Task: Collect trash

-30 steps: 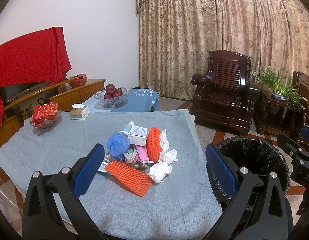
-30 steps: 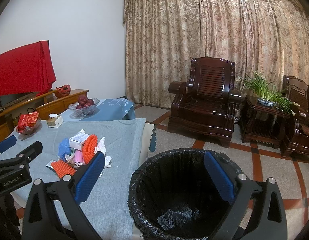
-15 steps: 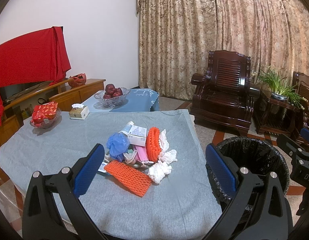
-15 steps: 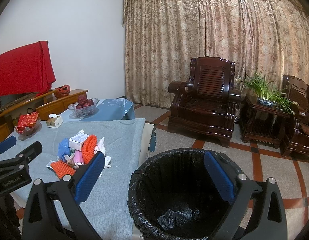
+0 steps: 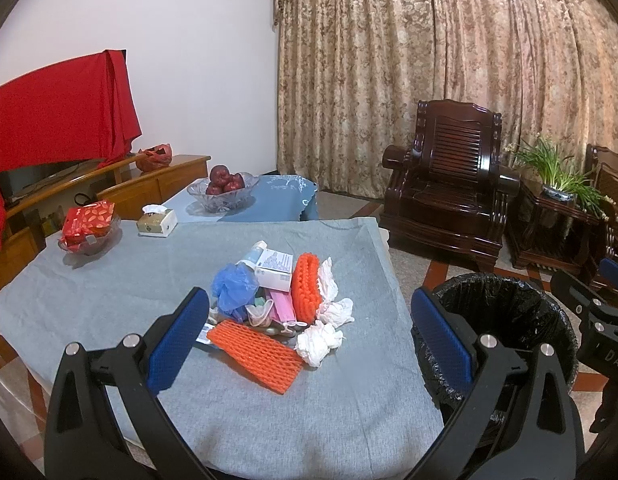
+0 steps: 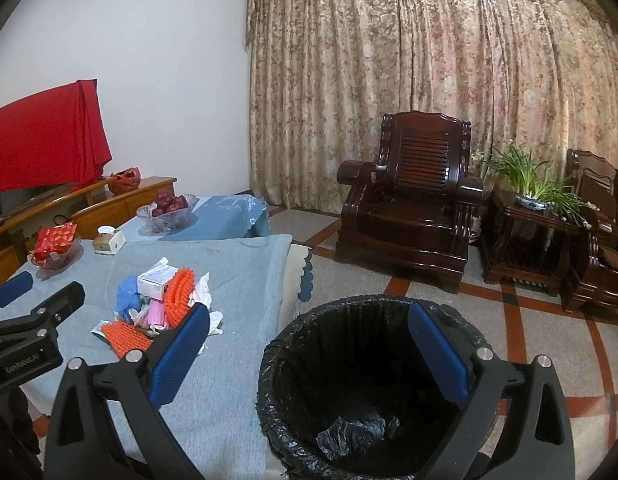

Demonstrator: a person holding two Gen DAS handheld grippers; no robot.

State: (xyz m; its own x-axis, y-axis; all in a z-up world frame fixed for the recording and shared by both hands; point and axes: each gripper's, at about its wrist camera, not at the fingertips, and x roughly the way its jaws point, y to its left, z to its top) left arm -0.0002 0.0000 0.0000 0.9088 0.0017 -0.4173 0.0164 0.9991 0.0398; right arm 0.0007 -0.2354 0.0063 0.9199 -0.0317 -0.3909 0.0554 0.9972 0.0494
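Observation:
A heap of trash lies on the grey tablecloth (image 5: 109,292): two orange foam nets (image 5: 255,350) (image 5: 305,286), crumpled white tissues (image 5: 319,342), a blue mesh puff (image 5: 235,286), a white box (image 5: 273,267) and pink masks (image 5: 283,306). My left gripper (image 5: 309,340) hovers open above the near side of the heap, holding nothing. A black-lined trash bin (image 6: 373,384) stands on the floor right of the table. Above the bin my right gripper (image 6: 309,354) is open and empty. The heap (image 6: 161,304) shows at the left in the right wrist view.
A tissue box (image 5: 157,222), a glass dish with a red packet (image 5: 87,228) and a fruit bowl (image 5: 223,188) sit at the table's far side. Dark wooden armchairs (image 6: 409,200), a side table with a plant (image 6: 529,200) and curtains stand behind.

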